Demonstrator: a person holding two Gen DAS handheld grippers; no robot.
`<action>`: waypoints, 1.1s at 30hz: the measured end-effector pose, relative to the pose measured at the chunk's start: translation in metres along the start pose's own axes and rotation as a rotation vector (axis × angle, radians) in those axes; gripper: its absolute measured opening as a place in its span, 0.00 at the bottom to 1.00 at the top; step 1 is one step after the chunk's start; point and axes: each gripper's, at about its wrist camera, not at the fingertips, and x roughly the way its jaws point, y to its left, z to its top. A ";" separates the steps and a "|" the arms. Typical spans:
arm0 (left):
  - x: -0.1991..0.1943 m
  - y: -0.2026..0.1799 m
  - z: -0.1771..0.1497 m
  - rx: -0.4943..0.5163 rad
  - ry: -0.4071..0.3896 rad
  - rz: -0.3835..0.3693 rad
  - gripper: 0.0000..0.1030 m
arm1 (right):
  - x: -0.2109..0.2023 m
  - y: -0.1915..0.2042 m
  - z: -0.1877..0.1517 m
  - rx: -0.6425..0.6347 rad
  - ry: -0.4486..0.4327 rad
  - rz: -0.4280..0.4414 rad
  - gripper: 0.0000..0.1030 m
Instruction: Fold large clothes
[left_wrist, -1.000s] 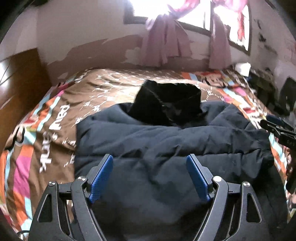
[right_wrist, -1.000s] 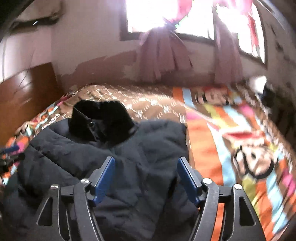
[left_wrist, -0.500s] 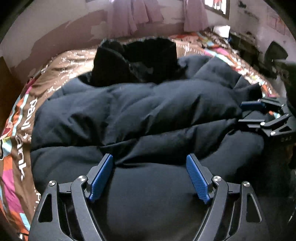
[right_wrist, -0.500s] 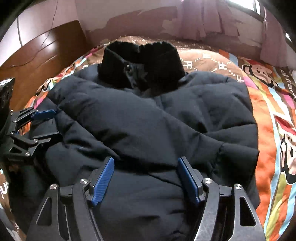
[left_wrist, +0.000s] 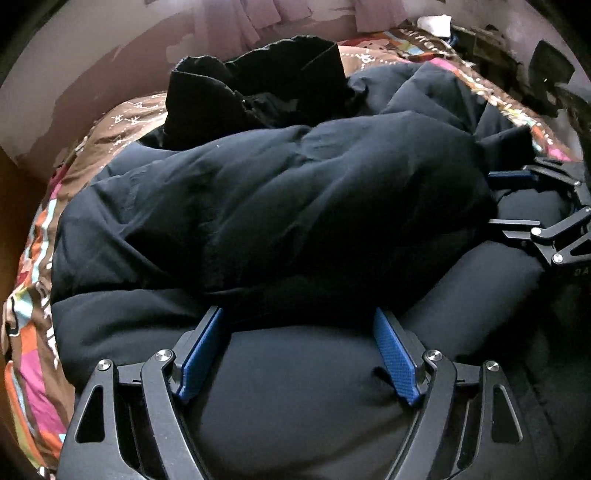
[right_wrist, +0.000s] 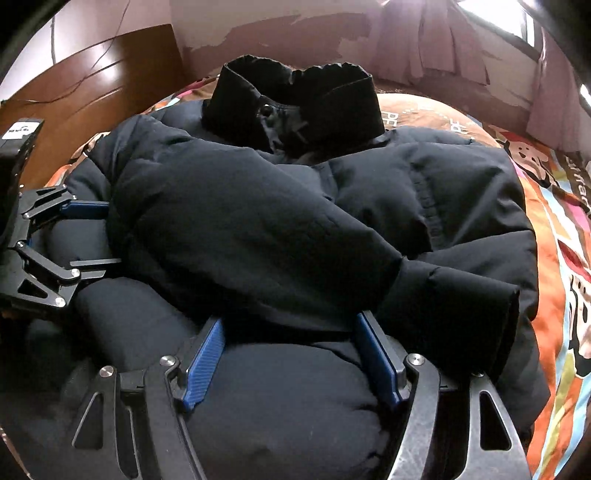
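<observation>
A big dark navy puffer jacket (left_wrist: 280, 206) lies on the bed, its black collar (left_wrist: 258, 88) at the far end; it also fills the right wrist view (right_wrist: 280, 221). A sleeve is folded across the body, its cuff (right_wrist: 461, 295) on the right. My left gripper (left_wrist: 299, 317) is open, its blue pads pressed into the jacket's near hem, tips under the sleeve fold. My right gripper (right_wrist: 291, 321) is open and set into the hem the same way. Each gripper shows in the other's view, the right one (left_wrist: 517, 199) and the left one (right_wrist: 88, 236).
The bed has a colourful patterned cover (right_wrist: 561, 236) with cartoon prints, free on the right of the jacket. A wooden headboard (right_wrist: 92, 88) stands at the left. A peeling wall and pink curtains (right_wrist: 443, 44) are behind the bed. Dark clutter (left_wrist: 546, 74) sits at the far right.
Both grippers have come down and forward onto the jacket's near hem, their pads now sunk under the sleeve fold. The jacket fills more of both views.
</observation>
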 end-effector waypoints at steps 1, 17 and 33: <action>-0.004 0.005 0.001 -0.010 -0.015 -0.027 0.74 | -0.002 -0.002 0.000 0.011 -0.012 0.014 0.68; -0.036 0.080 0.153 -0.216 -0.320 0.165 0.74 | 0.001 -0.077 0.167 0.207 -0.195 0.072 0.67; 0.030 0.106 0.200 -0.333 -0.185 0.219 0.05 | 0.063 -0.075 0.217 0.131 -0.178 -0.047 0.27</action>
